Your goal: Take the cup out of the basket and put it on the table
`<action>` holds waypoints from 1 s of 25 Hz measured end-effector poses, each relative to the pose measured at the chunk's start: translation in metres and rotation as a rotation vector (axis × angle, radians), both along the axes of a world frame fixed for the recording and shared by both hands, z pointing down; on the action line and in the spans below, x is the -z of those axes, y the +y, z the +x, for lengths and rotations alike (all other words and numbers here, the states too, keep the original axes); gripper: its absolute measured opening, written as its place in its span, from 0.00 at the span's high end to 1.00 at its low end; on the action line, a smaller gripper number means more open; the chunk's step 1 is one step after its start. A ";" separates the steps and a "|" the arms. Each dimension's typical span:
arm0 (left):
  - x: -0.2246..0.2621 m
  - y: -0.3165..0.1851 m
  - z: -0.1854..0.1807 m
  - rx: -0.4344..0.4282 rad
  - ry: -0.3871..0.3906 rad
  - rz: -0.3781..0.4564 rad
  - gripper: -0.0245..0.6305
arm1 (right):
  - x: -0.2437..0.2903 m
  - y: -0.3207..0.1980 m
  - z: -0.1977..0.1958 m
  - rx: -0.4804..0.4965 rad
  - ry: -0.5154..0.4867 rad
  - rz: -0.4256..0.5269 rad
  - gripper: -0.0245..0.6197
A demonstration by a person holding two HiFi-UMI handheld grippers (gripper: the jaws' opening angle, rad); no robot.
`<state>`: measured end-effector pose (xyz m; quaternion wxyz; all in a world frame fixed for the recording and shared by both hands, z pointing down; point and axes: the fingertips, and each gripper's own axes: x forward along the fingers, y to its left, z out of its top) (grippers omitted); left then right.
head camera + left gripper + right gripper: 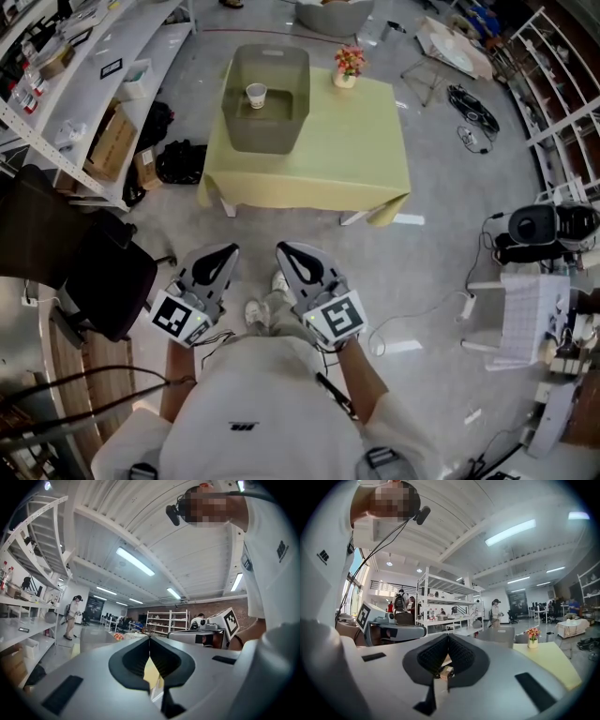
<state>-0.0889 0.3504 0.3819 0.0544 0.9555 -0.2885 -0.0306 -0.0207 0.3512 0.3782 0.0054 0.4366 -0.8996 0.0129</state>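
Here, left gripper (pixel 228 251) and right gripper (pixel 285 250), both closed, hang well short of the cup (pixel 256 95).

Light: your ceiling tubes (pixel 135 562) give bright, even light.
Shadows: soft and faint beneath your table (pixel 347 141).
Edges: your gripper views bulge strongly, with black corners.
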 end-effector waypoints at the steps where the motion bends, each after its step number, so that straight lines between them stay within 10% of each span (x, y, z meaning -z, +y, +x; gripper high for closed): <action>1: -0.001 -0.005 0.002 0.001 -0.001 -0.002 0.94 | 0.000 -0.005 0.001 0.003 0.001 0.002 0.95; 25: -0.001 -0.176 0.069 0.096 -0.042 -0.010 0.94 | -0.006 -0.174 0.068 0.097 -0.002 0.002 0.95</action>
